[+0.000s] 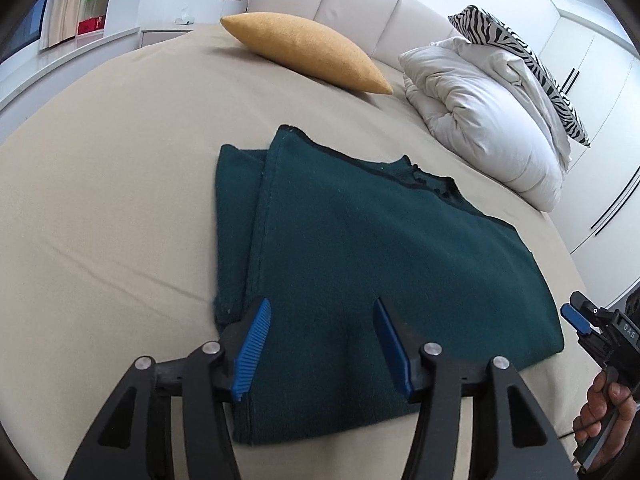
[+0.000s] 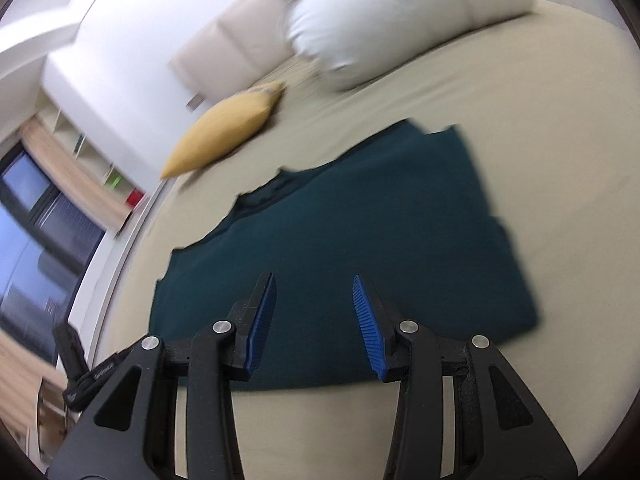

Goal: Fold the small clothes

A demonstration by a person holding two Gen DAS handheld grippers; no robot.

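A dark green garment (image 1: 360, 260) lies folded flat on the beige bed (image 1: 100, 200), with one narrower layer showing along its left side. My left gripper (image 1: 322, 302) hovers over the garment's near left edge, jaws open, nothing pinched between the blue pads (image 1: 252, 352). In the right wrist view, which is blurred, the same garment (image 2: 352, 240) spreads out below my right gripper (image 2: 314, 277). That gripper is open over the near edge with nothing between its pads. The right gripper (image 1: 580, 320) also shows at the left view's right border, held by a hand (image 1: 604, 412), off the garment's right corner.
A yellow cushion (image 1: 308, 54) lies at the head of the bed. A bundled white duvet (image 1: 480, 120) and a zebra-print pillow (image 1: 520, 52) sit at the far right, against the padded headboard (image 1: 352, 4). White wardrobe doors (image 1: 592, 80) stand beyond the bed's right side.
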